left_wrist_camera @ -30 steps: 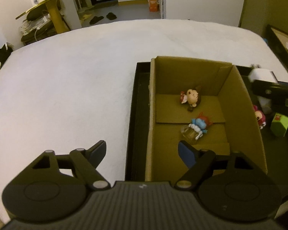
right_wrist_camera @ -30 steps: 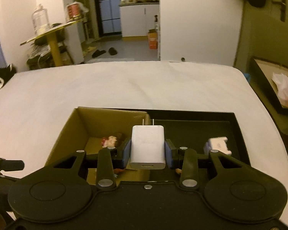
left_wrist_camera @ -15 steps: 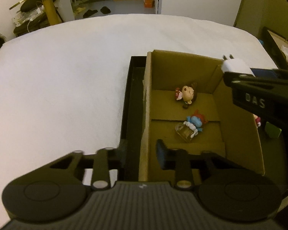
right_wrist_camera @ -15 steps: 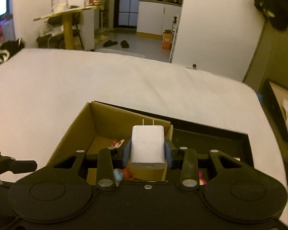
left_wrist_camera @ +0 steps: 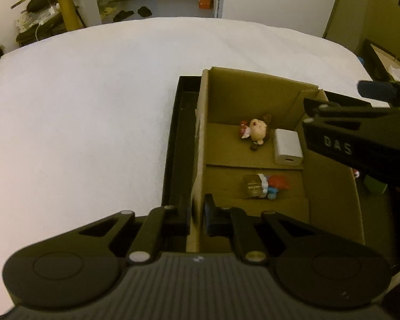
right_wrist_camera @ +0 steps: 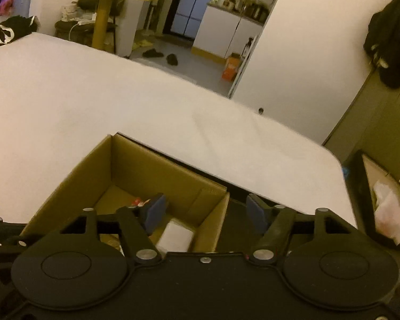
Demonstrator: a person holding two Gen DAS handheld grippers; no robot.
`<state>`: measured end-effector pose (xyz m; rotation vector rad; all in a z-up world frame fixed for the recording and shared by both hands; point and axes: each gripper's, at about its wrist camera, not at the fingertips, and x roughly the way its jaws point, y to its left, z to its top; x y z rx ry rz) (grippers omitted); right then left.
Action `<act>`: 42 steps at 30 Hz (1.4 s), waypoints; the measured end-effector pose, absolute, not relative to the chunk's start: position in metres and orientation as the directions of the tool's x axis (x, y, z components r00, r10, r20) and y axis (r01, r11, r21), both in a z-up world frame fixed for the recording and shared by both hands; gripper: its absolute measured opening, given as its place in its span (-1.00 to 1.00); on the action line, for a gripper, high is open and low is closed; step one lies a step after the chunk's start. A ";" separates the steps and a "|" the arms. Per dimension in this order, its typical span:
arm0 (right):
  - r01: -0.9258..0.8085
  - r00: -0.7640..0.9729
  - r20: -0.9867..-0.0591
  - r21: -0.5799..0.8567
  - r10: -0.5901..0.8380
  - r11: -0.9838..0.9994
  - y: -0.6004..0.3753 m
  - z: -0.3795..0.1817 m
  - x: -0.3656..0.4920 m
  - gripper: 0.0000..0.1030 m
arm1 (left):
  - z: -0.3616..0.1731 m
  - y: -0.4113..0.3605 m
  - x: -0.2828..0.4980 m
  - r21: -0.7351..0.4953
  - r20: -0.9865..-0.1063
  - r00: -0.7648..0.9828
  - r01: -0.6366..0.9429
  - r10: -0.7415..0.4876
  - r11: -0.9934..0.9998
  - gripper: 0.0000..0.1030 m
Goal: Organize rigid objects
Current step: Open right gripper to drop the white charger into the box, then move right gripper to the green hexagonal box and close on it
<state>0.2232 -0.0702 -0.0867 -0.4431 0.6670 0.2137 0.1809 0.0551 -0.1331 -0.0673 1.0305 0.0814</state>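
a second before, my right gripper point(right_wrist_camera: 205, 212) pinched the white charger point(left_wrist_camera: 288, 146) above the cardboard box point(left_wrist_camera: 330, 186); at this moment its jaws were opening with nothing between them, and the charger lay flat on the box floor, toward the far right corner, at about 3 o'clock from the brown-haired figurine point(left_wrist_camera: 256, 130) and just beside it. from the right wrist the charger point(right_wrist_camera: 176, 236) showed below the blue pads point(right_wrist_camera: 157, 209). the blue-and-red figurine point(left_wrist_camera: 264, 186) lay nearer me, at 6 o'clock from the first, as before. my left gripper point(left_wrist_camera: 197, 213), spread wide a second earlier, was pressed together on the box's left wall, one finger outside, one inside. the box sat in a black tray point(left_wrist_camera: 173, 144) on the white bed point(left_wrist_camera: 80, 106). a small green block point(left_wrist_camera: 374, 185) rested outside the box at 3 o'clock.
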 end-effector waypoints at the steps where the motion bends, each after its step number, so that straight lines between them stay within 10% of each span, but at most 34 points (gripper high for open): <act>1: -0.326 0.766 -0.641 -0.320 0.050 0.890 -0.073 -0.086 0.222 0.40 | -0.133 0.055 0.181 -0.014 -0.857 0.514 -0.100 0.040 0.995 -0.83; 26: -0.160 0.729 -0.684 -0.135 0.024 0.978 -0.164 -0.099 0.199 0.50 | -0.124 0.030 0.172 0.156 -0.828 0.537 -0.061 0.164 0.986 -0.73; 42: -0.140 0.715 -0.692 -0.001 0.101 0.990 -0.213 -0.133 0.192 0.59 | -0.126 0.005 0.166 0.332 -0.790 0.538 -0.028 0.295 0.943 0.31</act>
